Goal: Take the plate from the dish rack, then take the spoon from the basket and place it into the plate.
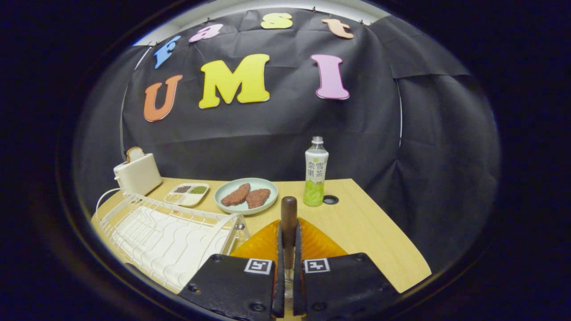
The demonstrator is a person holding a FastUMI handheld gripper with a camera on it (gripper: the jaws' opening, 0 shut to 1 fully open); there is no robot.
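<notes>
Dark wooden spoon handle (288,214) stands clamped between the gripper's (288,267) closed fingers, above the amber ribbed plastic plate (316,243) near the table's (379,240) front edge; lowering and releasing seems next.

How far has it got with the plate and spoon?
The rack holds no plate, and an orange plate lies on the table under the gripper. The fingers are shut on the spoon, handle up. What is left is setting it down in the plate.
</notes>
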